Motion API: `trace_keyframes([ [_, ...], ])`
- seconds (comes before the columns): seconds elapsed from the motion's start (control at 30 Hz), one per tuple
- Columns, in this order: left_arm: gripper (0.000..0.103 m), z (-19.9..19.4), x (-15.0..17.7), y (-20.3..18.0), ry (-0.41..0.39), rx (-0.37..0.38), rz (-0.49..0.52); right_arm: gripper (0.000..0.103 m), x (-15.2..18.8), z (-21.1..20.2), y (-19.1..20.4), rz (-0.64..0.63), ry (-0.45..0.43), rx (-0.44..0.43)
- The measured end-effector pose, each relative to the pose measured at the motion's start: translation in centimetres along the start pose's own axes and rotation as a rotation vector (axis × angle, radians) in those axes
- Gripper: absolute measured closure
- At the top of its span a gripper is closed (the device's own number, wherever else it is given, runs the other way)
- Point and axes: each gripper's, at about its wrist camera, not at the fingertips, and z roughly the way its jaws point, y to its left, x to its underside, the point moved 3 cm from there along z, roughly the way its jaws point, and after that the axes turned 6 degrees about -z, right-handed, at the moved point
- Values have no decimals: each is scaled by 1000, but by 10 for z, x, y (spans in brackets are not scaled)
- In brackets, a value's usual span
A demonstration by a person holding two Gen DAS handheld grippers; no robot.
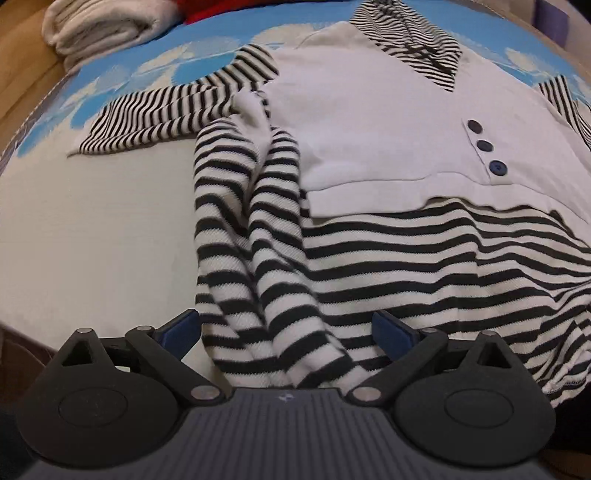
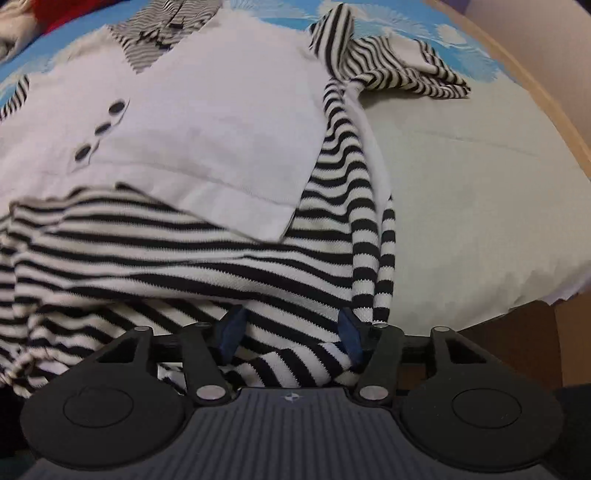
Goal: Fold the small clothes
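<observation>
A small top (image 1: 369, 122) with a plain white front, three dark buttons (image 1: 484, 146) and black-and-white striped hem, collar and sleeves lies flat on the bed. It also shows in the right wrist view (image 2: 207, 122). My left gripper (image 1: 286, 330) is open, its blue pads on either side of the striped hem's left corner, which bunches between them. My right gripper (image 2: 291, 328) is open around the striped hem's right corner; the cloth lies between its pads. A striped sleeve (image 1: 155, 118) spreads out to the left, the other sleeve (image 2: 402, 70) to the right.
The bed cover (image 1: 92, 229) is pale with a blue and white pattern at the far side. A folded white cloth (image 1: 107, 29) and something red (image 1: 221, 9) lie at the far left. The bed's wooden edge (image 2: 546, 96) runs along the right.
</observation>
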Motion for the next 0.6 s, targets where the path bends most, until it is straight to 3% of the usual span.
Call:
trace_keyframes([
  [0.2,3,-42,-11,-1,-217,68,-7,46,-7,-49,3,13,-247,-7],
  [0.37,3,-71,-17,-5,-344,126,-42,44,-23,-93,2,21,-459,-30],
  [0.6,3,-102,-27,-1,-487,133,-75,19,-63,-144,-11,-6,-667,-90],
])
